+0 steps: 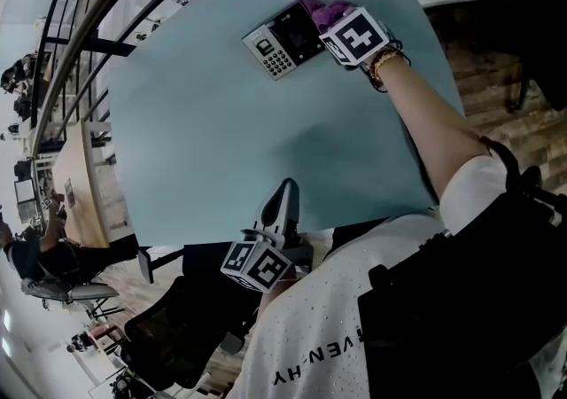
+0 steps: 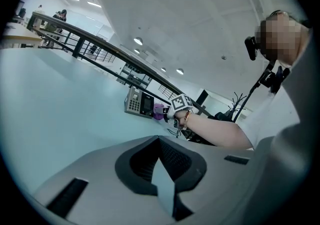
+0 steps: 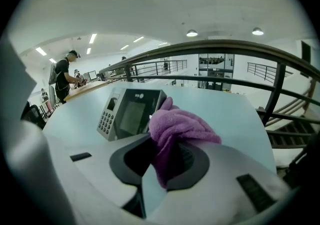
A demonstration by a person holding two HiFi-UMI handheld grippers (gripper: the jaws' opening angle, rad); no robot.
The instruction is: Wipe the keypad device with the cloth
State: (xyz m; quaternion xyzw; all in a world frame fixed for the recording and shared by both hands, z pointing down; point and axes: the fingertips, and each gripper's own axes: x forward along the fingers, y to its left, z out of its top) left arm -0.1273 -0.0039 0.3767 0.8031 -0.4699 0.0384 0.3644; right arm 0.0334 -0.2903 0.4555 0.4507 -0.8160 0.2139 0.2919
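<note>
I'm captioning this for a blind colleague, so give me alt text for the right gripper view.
The right gripper holds a bunched purple terry cloth in its jaws, against the right edge of a grey keypad device with a dark screen, standing on a pale blue table. A dark curved railing runs behind.

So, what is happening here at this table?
A person works with a gripper in each hand. The right gripper clamps a purple cloth and holds it against the screen end of the keypad device, which lies on the light blue table. The left gripper holds nothing and sits at the table's near edge, close to the person's body.
</note>
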